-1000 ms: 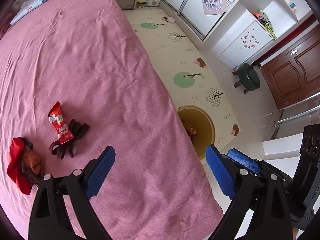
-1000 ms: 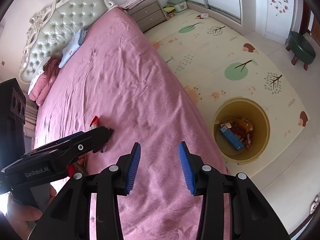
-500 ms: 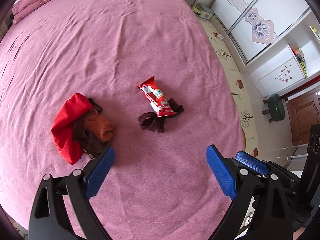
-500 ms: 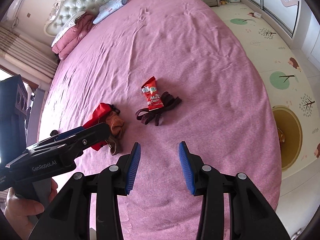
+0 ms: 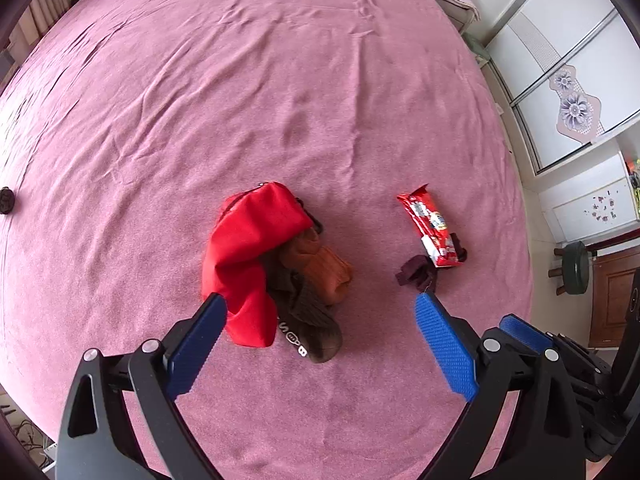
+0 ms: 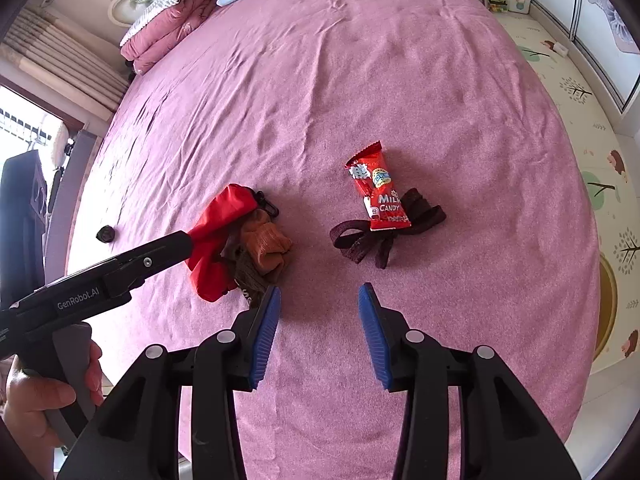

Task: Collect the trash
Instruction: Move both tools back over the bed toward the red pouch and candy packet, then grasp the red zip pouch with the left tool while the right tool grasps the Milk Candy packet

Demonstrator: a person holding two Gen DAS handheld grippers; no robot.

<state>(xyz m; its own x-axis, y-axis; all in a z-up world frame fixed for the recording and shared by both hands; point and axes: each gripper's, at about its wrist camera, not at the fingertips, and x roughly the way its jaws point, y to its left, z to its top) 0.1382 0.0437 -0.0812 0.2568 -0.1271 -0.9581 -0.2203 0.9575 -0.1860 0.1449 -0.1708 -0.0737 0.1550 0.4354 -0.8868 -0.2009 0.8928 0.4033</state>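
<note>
Candy wrapper [image 6: 377,188], red and reading "MILK CANDY", is lying flat on the pink bed [image 6: 360,60] across a dark strap [image 6: 360,240], long axis running twelve to five o'clock, while the right gripper [image 6: 319,336] and left gripper [image 5: 320,344] are hovering released, holding nothing.

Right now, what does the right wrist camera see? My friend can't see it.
A red candy wrapper lies on a dark ribbon on a pink bed, ahead of the open right tool. Left of it, the left tool reaches toward a red pouch with socks.
</note>
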